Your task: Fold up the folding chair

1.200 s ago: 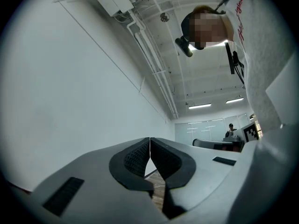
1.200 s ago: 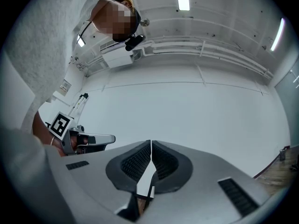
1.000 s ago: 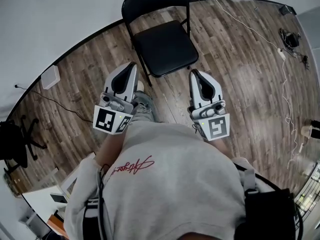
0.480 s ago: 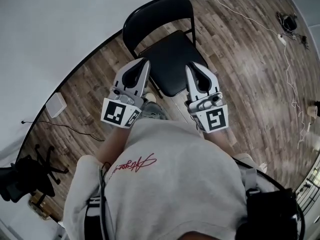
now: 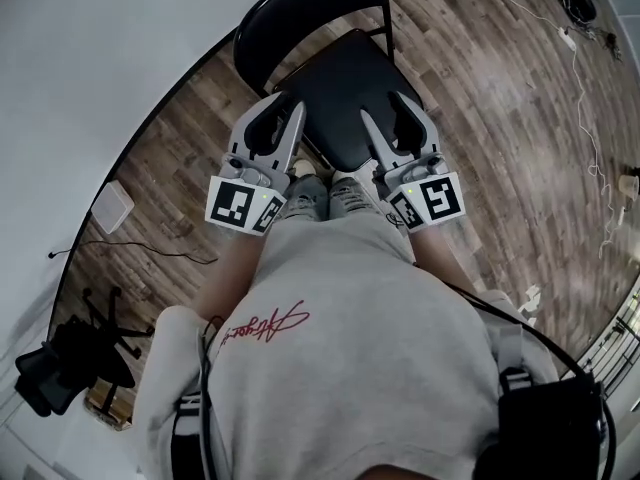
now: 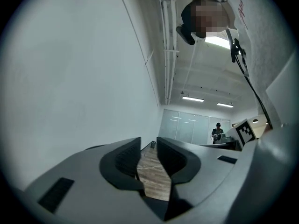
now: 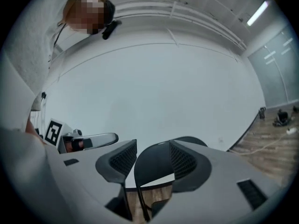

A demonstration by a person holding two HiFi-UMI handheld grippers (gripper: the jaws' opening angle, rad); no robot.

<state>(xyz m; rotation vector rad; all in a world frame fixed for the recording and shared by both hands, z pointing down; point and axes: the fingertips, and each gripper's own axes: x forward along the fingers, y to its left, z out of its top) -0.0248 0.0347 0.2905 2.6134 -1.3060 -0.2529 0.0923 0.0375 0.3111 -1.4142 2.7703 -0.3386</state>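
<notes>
**A:** The black metal folding chair (image 5: 340, 68) stands open on the wood-plank floor (image 5: 480, 118), just ahead of your shoes (image 5: 328, 196). Its curved backrest (image 5: 300, 3) is toward the white wall (image 5: 100, 48).

**B:** Expect a stiff tube frame, fairly light. The paint is probably slick under the pads. Nothing fragile. The seat (image 5: 345, 108) should pivot up toward the backrest, so treat the side hinges as pinch spots.

**A:** Your left gripper (image 5: 278, 118) is over the seat's left front corner. Its jaws have just been opening and the gap is only narrow. Its own view shows just floor in that gap, nothing gripped.

**B:** Your right gripper (image 5: 392, 118) is over the seat's right front part. Its jaws have just been opening too, to roughly half spread. The backrest shows through the gap, beyond the tips and not clamped. I can't tell if either tip touches the seat.

**A:** For the hold, take the seat's front edge with one gripper and steady the top of the backrest with the other. Flat panel faces give no purchase, so pick an edge the jaws can straddle.

**B:** The left gap looks too tight for that edge. You'd likely need it wider first.
</notes>
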